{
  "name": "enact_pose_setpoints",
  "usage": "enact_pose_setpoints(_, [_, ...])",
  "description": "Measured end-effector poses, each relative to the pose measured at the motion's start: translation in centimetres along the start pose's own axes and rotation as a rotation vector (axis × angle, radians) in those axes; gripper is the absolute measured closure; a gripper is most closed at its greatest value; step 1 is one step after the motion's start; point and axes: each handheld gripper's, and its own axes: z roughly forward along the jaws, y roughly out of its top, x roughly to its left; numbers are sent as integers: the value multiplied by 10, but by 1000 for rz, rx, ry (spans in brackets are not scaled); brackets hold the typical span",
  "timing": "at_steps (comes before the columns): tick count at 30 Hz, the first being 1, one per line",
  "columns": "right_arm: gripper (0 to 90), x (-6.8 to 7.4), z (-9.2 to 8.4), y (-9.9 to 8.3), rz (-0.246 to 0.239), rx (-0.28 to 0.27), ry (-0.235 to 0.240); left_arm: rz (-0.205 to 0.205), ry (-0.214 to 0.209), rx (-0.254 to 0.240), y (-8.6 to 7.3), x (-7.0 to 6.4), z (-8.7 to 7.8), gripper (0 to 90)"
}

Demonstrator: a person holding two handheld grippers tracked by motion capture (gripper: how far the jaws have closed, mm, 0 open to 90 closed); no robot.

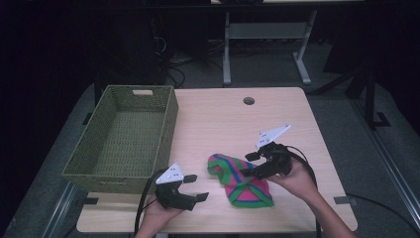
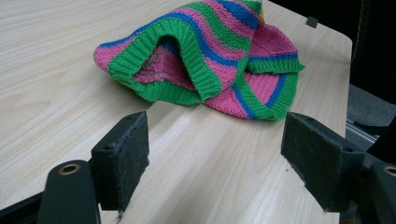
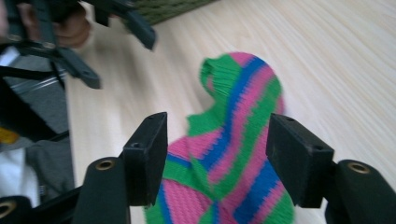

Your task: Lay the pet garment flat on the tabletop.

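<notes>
Striped knitwear [image 1: 243, 181], a small garment banded in pink, green and blue, lies crumpled on the near right part of the wooden table [image 1: 223, 119], between the two grippers. In the left gripper view its ribbed green opening [image 2: 187, 60] gapes toward the camera, showing the pink knit inside, and the rest is folded over itself behind.

Right gripper [image 1: 253, 164] hangs just above the garment's right side, held in the person's right hand [image 1: 297, 181]. Its jaws stand apart with nothing clamped; in the right gripper view the fabric shows through the gap below them, and the pads do not press on it.

Left gripper [image 1: 195, 187] sits near the table's front edge, just left of the garment and apart from it, in the left hand [image 1: 159, 213]. Its jaws are spread wide over bare wood, holding nothing.

Farther left, a green woven basket [image 1: 168, 124] rests on the table's left part.
</notes>
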Motion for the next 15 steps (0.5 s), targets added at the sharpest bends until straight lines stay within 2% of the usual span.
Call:
enact_pose_setpoints(7, [424, 9, 16, 4, -36, 40, 45, 0, 1, 0, 0, 0, -1, 230])
enact_pose_setpoints(13, [436, 7, 38, -1, -45, 92, 45, 4, 2, -3, 0, 1, -2, 230])
enact_pose_setpoints(15, [435, 5, 47, -4, -52, 115, 40, -7, -1, -4, 0, 0, -2, 230])
